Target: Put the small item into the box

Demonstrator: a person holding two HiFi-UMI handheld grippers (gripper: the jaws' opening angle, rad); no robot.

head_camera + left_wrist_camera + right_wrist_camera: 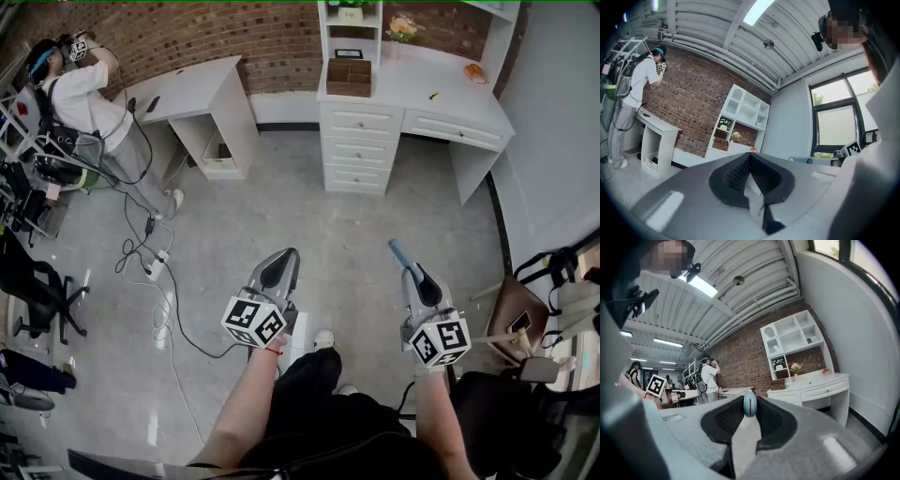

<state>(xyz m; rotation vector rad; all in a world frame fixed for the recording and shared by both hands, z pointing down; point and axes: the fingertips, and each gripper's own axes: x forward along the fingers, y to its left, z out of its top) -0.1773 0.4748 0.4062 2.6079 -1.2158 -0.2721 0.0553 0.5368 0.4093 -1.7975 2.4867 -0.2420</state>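
Currently, as to containers: the side desk (pixel 192 89) at the left has an open cubby beneath it, its contents too dark to identify. The wooden box (pixel 349 77) sits on the white drawer desk (pixel 450 108) against the brick wall (pixel 187 33), at the foot of the shelf unit (pixel 352 37). Its divided interior is too small to assess. To its right on the desk top stand a vase of flowers (pixel 401 28) and an orange object (pixel 475 72). As to room for movement: a broad stretch of grey floor (pixel 309 216) lies between the grippers and the drawer desk, so the box is well apart from both. Cables (pixel 155 272) trail over the floor at the left, near a second person (pixel 84 94) standing at the side desk. A chair (pixel 516 319) stands close at the right. As to pose: both forearms reach forward, with the grippers level and side by side. The left gripper (pixel 281 264) has its jaws closed tip to tip with nothing between them. The right gripper (pixel 412 272) has its jaws clamped on the small blue item (pixel 398 251), which projects forward beyond the tips. The right gripper view shows it end-on, pinched between the pads.
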